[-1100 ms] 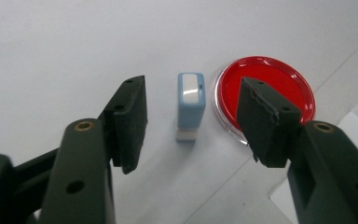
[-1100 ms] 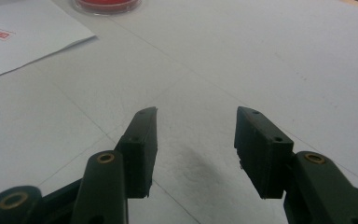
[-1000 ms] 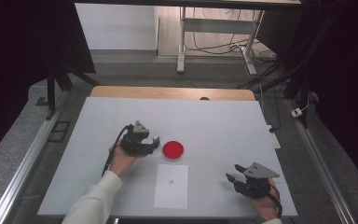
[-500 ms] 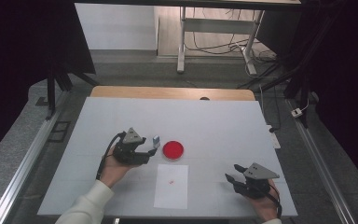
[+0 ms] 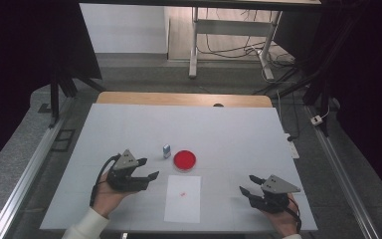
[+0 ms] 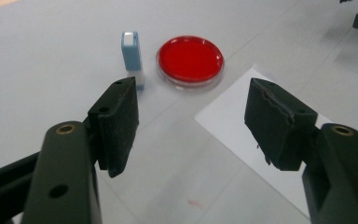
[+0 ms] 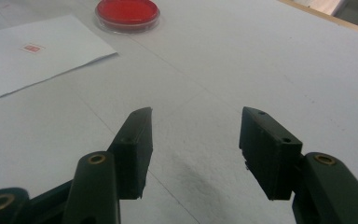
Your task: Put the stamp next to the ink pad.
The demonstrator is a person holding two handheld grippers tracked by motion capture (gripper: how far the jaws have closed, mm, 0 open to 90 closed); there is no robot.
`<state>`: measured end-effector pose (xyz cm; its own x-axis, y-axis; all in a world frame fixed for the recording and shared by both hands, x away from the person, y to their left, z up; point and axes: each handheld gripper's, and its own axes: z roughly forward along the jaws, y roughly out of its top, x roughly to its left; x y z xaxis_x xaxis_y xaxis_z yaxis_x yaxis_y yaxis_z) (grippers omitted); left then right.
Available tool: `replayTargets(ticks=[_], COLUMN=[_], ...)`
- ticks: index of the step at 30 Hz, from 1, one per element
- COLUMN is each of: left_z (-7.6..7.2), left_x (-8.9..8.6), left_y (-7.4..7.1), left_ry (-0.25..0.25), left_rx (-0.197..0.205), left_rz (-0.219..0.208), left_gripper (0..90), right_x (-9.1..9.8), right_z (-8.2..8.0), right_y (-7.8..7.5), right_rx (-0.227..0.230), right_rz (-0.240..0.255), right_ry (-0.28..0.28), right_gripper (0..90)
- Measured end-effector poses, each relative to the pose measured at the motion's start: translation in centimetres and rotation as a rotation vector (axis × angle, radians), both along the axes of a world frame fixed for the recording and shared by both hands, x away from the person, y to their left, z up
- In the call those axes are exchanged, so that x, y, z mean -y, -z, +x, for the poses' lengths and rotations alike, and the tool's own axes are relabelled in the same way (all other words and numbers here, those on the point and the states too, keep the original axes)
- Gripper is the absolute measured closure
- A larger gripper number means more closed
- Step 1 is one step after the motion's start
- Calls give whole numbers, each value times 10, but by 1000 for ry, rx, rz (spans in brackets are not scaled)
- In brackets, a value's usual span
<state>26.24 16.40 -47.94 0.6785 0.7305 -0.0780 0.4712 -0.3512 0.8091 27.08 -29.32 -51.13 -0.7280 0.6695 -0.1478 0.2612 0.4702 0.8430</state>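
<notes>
A small pale blue stamp (image 5: 166,150) (image 6: 131,56) stands upright on the white table, just left of a round red ink pad (image 5: 185,160) (image 6: 190,59) (image 7: 127,11). A white paper sheet (image 5: 183,198) (image 6: 261,154) (image 7: 32,56) with a small red print (image 5: 182,194) (image 7: 31,47) lies nearer the person. My left gripper (image 5: 148,168) (image 6: 191,126) hovers short of the stamp, open; its jaws have just been opening, with nothing between them. My right gripper (image 5: 247,183) (image 7: 196,140) rests at the near right, open, its jaws also just widening over bare table.
The white table top (image 5: 229,134) ends at a wooden strip (image 5: 179,98) along the far edge. Metal rails (image 5: 25,169) run down both sides. A desk frame with cables (image 5: 229,30) stands beyond the table.
The left gripper has drawn back toward the near left, away from the ink pad. The stamp now stands uncovered beside the pad. The right hand has stayed put.
</notes>
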Motion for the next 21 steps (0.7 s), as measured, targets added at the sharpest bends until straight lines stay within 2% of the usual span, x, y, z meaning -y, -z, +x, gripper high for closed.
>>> replayTargets(ticks=[10, 13, 21], left_z=[-25, -30, -42], left_x=[-23, -26, -40], left_y=[13, 19, 30], left_ry=[-22, -14, -39], left_rx=[14, 13, 10], left_rz=[1, 8, 10], left_gripper=[342, 344, 341], right_x=[3, 4, 7], right_z=[0, 1, 2], right_y=[-2, -2, 0], right_rx=[7, 5, -4], right_rz=[23, 27, 23], right_ry=[-21, -24, -25], right_gripper=[415, 413, 412])
